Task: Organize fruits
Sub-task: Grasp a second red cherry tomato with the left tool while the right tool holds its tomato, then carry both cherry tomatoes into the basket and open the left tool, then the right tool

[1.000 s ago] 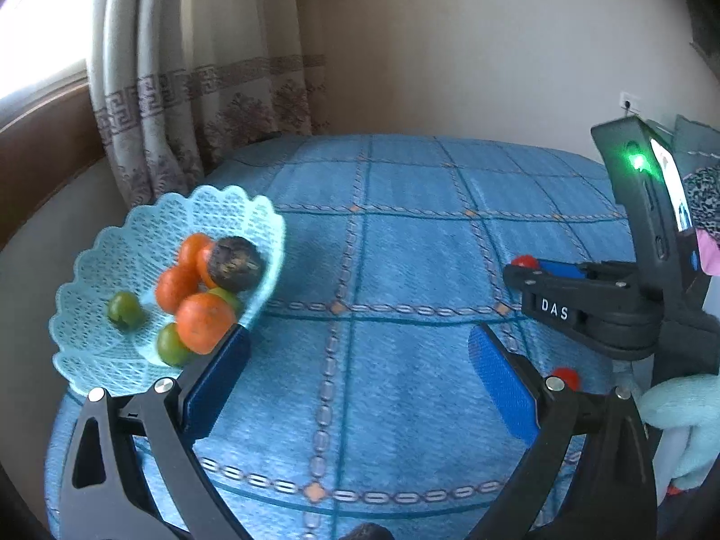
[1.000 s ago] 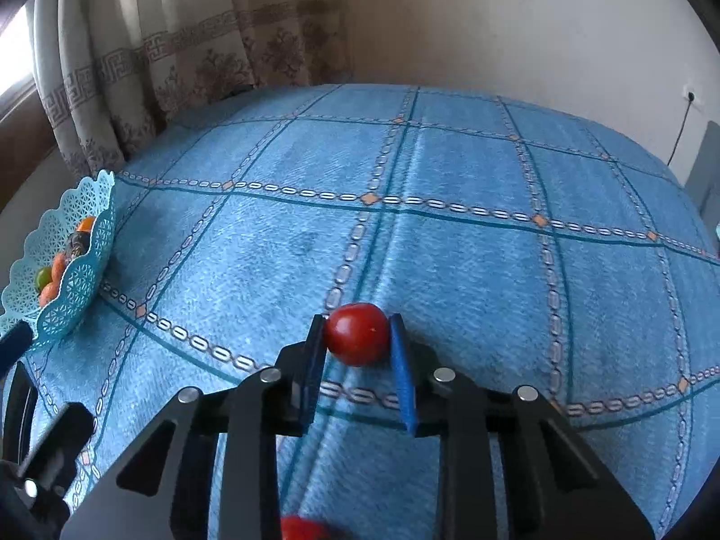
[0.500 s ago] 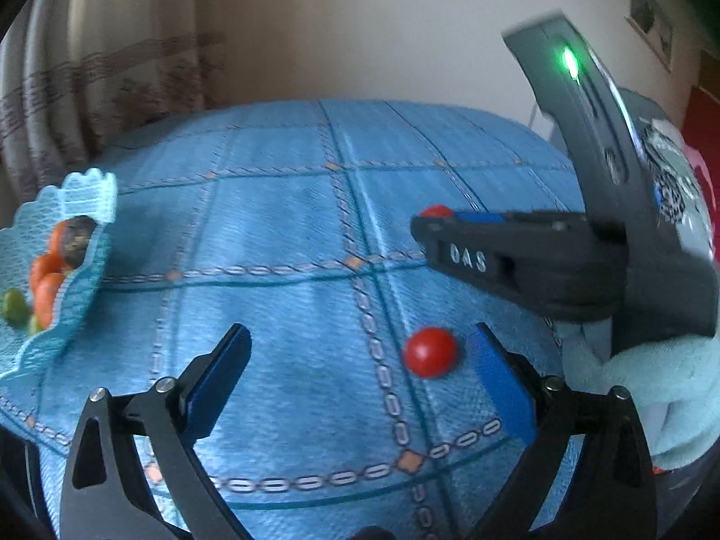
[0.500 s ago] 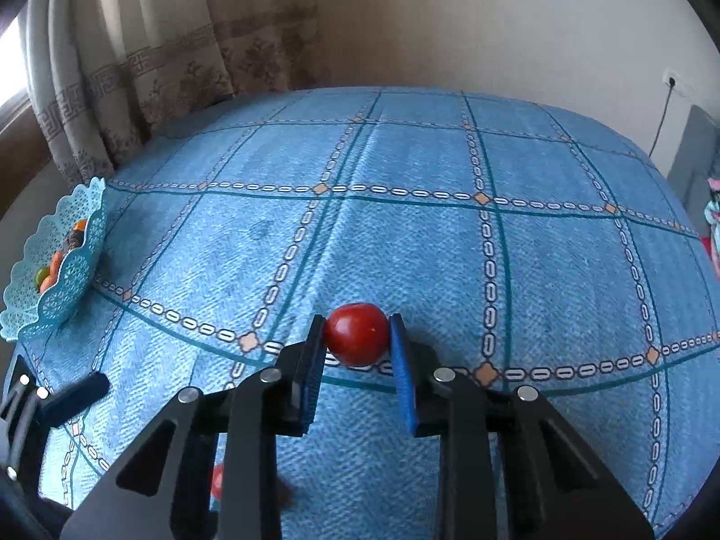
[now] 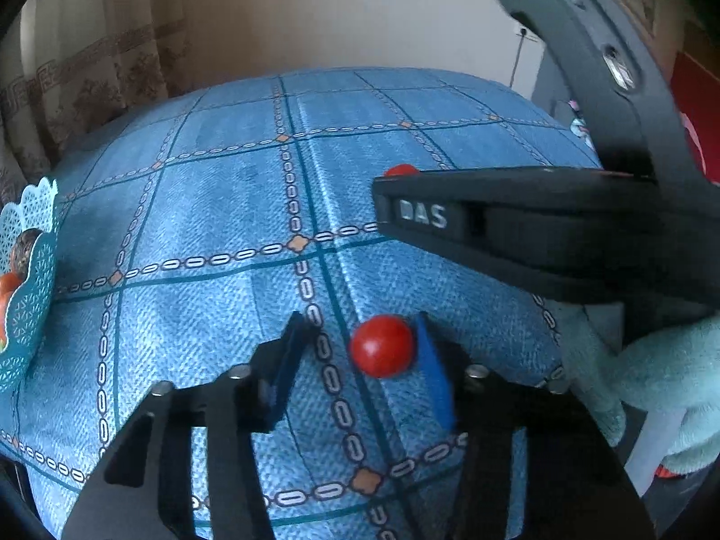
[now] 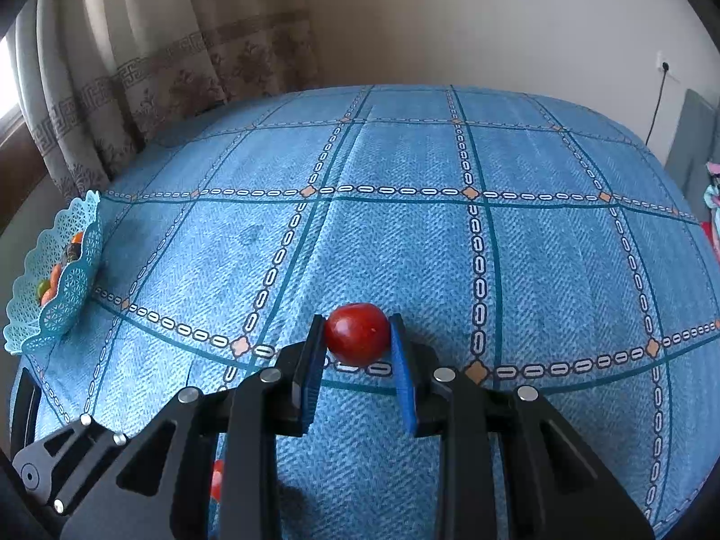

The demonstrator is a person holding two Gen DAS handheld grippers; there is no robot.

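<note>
Meanwhile, right tool [image 6: 357, 337] clamps a glossy round tomato [image 6: 357, 334] — left tool [image 5: 360, 351], spread, flanks a smaller one [image 5: 381, 345] on woven cloth [image 6: 405, 234].

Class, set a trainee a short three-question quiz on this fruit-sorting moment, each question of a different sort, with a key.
1. True or false: the right gripper is shut on a red fruit.
2. Which pad touches the small red fruit between the left gripper fingers: A left, B right?
3. Fill in: the fruit basket stands at the cloth's ___ edge.

Key: 1 true; 2 B; 3 left.
</note>
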